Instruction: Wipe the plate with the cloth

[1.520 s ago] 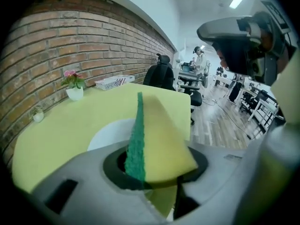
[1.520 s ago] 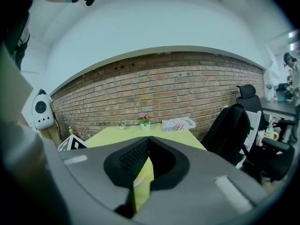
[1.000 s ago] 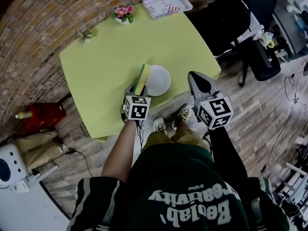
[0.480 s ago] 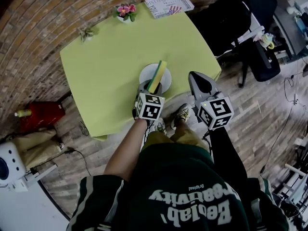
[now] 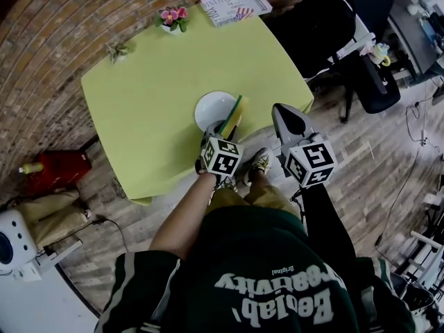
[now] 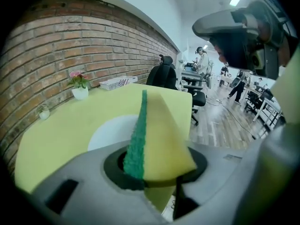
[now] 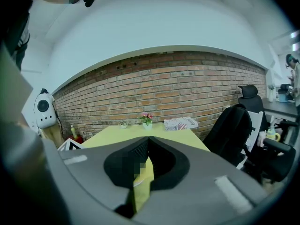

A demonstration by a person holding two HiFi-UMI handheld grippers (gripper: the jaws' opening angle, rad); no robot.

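Note:
A white plate (image 5: pixel 211 108) lies on the yellow-green table (image 5: pixel 149 82), near its front edge. My left gripper (image 5: pixel 226 129) is shut on a yellow sponge with a green scrub side (image 5: pixel 233 116), which stands on edge over the plate's right rim. In the left gripper view the sponge (image 6: pixel 159 135) sticks up out of the left gripper (image 6: pixel 157 167), and the plate (image 6: pixel 110 130) shows behind it. My right gripper (image 5: pixel 280 109) hangs off the table's front right corner with its jaws together and nothing in them; its closed tips (image 7: pixel 146 143) point towards the table.
At the table's far edge stand a pink flower pot (image 5: pixel 173 17), a small plant (image 5: pixel 116 49) and a printed box (image 5: pixel 227 5). Black office chairs (image 5: pixel 326 26) stand to the right. A red bag (image 5: pixel 52 168) and a white device (image 5: pixel 14 238) sit on the floor at left.
My left gripper has carried the sponge to the right across the plate, from its left rim to its right rim. The right gripper has stayed in place.

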